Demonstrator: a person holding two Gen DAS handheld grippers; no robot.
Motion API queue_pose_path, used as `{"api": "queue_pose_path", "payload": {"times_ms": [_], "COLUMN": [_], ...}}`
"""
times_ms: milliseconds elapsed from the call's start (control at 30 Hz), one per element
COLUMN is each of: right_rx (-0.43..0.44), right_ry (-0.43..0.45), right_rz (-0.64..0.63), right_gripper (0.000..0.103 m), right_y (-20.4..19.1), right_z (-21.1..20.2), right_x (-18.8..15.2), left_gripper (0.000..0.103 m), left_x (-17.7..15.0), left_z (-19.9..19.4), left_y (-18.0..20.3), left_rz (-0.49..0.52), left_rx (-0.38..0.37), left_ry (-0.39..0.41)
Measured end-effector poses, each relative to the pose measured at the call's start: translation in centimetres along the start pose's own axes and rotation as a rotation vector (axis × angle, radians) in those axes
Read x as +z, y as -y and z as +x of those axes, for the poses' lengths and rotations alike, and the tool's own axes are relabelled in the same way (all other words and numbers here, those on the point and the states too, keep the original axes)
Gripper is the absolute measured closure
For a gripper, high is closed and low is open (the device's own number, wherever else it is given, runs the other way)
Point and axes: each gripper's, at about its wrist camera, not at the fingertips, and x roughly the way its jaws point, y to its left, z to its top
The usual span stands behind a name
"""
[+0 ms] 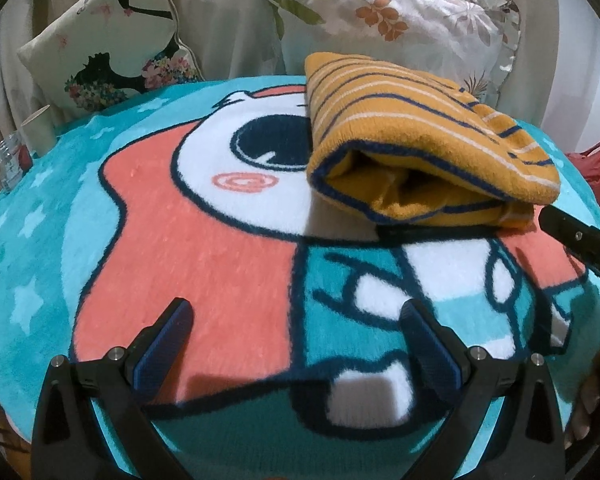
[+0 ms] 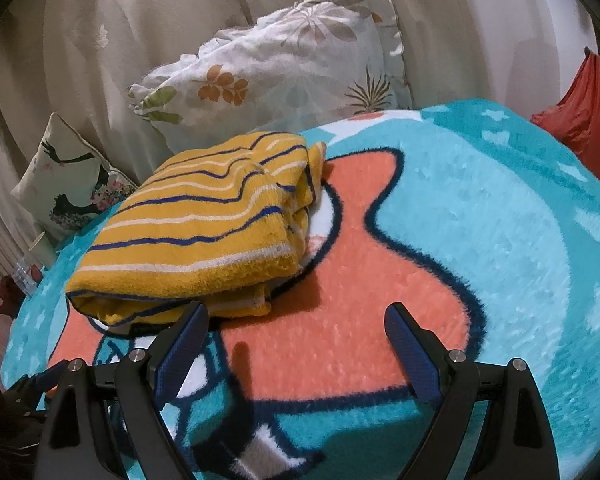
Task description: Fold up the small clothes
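Observation:
A folded yellow knit garment (image 1: 416, 136) with navy and white stripes lies on a cartoon-print blanket (image 1: 180, 216). In the left wrist view it sits ahead and to the right. My left gripper (image 1: 296, 312) is open and empty, well short of it, over the blanket. The right gripper's finger (image 1: 580, 240) shows at the garment's right edge. In the right wrist view the garment (image 2: 204, 224) lies ahead left. My right gripper (image 2: 296, 316) is open and empty, its left fingertip (image 2: 196, 320) at the garment's near edge.
Two pillows lean on a curtain at the back: a floral one (image 1: 396, 20) and one with a dark silhouette print (image 1: 112, 44). A paper cup (image 1: 40, 128) and a clear glass (image 1: 10, 160) stand at the blanket's left edge. Red cloth (image 2: 580, 104) hangs at right.

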Motion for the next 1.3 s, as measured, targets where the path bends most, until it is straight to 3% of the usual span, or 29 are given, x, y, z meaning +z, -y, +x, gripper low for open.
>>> {"api": "queue_pose_path", "payload": {"times_ms": [600, 1067, 1300], "right_rx": [0.022, -0.145, -0.140], "right_ry": [-0.050, -0.116, -0.116], "right_rz": [0.016, -0.119, -0.118], "right_gripper": [0.009, 0.009, 0.008], "right_y": [0.2, -2.2, -2.2], "right_z": [0.9, 2.1, 2.2], "right_x": [0.1, 0.1, 0.1], "left_gripper": [0.000, 0.000, 0.000], "left_x": [0.2, -0.3, -0.3], "left_z": [0.3, -0.2, -0.1], "left_y": [0.3, 0.3, 0.6], "left_rz": [0.023, 0.065, 0.073], "left_rx": [-0.034, -0.104, -0.082], "left_ry": [0.016, 0.040, 0.032]}}
